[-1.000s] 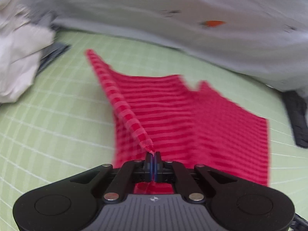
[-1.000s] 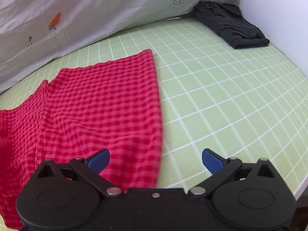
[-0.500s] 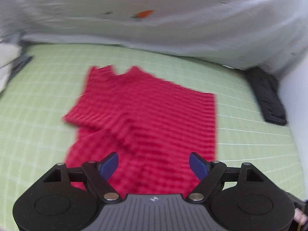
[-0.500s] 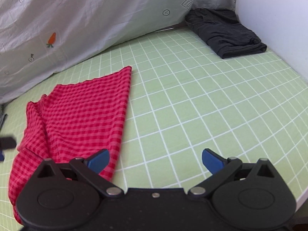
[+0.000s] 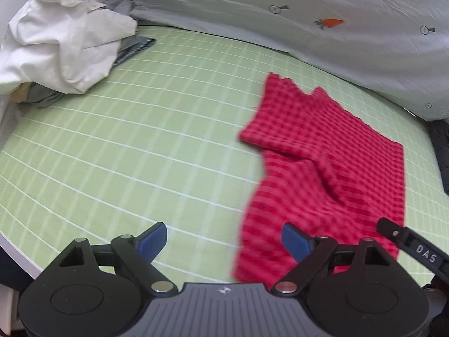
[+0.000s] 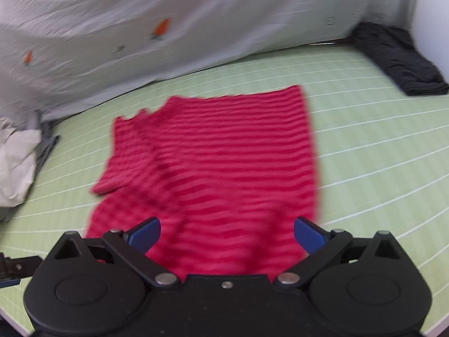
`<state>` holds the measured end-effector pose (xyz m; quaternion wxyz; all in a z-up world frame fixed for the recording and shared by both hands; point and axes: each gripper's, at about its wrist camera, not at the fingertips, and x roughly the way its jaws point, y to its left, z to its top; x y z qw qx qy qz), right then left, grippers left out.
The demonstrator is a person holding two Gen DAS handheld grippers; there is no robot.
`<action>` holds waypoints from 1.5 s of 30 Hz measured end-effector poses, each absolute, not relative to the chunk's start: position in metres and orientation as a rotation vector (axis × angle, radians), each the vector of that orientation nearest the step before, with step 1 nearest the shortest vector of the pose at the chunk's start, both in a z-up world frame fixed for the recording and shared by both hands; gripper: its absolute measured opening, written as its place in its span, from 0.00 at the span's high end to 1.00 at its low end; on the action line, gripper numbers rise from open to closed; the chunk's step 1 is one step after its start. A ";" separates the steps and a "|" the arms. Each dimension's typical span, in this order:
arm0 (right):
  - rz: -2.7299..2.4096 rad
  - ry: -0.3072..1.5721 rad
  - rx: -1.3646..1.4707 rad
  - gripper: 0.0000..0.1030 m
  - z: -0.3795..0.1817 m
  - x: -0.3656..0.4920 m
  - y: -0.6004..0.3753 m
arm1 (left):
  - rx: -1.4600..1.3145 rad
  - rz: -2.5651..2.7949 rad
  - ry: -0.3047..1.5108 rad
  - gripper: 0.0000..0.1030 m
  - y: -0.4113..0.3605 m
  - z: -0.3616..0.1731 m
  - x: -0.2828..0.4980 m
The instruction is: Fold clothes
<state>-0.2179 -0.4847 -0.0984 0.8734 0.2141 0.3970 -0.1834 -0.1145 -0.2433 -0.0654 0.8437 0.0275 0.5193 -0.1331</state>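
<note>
A soft red checked woven garment (image 6: 213,163) lies rumpled on the green gridded mat (image 5: 126,146). Left gripper (image 5: 224,238) and right gripper (image 6: 226,233) both gape, holding nothing. "DAS" is printed on the black tool arm (image 5: 415,250).

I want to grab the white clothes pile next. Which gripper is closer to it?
Left. The left gripper hovers over bare mat toward the white clothes pile; the right gripper sits over the red checked cloth, farther away.

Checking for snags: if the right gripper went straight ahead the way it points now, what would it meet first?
Probably the red checked cloth on the green mat; the open right gripper points straight over it, though height is unclear.
</note>
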 end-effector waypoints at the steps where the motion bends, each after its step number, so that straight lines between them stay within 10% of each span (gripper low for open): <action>1: -0.372 0.837 0.450 0.08 -0.101 -0.214 -0.472 | 0.075 -0.289 1.097 0.13 -0.237 -0.066 -0.110; 8: -0.364 0.871 0.541 0.30 -0.126 -0.189 -0.410 | 0.162 -0.388 1.069 0.13 -0.202 -0.065 -0.078; 15: -0.402 0.844 0.651 0.98 -0.136 -0.183 -0.406 | 0.189 -0.419 1.078 0.13 -0.185 -0.066 -0.060; 30: -0.590 0.748 0.441 0.99 -0.063 -0.230 -0.480 | 0.180 -0.447 1.068 0.13 -0.251 -0.070 -0.078; 33: -0.600 0.931 0.447 0.93 -0.102 -0.231 -0.506 | 0.181 -0.432 1.094 0.13 -0.269 -0.073 -0.085; 35: -0.594 1.024 0.445 0.73 -0.122 -0.233 -0.518 | 0.173 -0.419 1.104 0.13 -0.280 -0.073 -0.088; 38: -0.528 0.959 0.392 0.01 -0.115 -0.233 -0.527 | 0.166 -0.408 1.108 0.13 -0.291 -0.074 -0.083; 45: -0.387 0.884 0.201 0.00 -0.110 -0.183 -0.536 | 0.150 -0.385 1.113 0.13 -0.318 -0.076 -0.068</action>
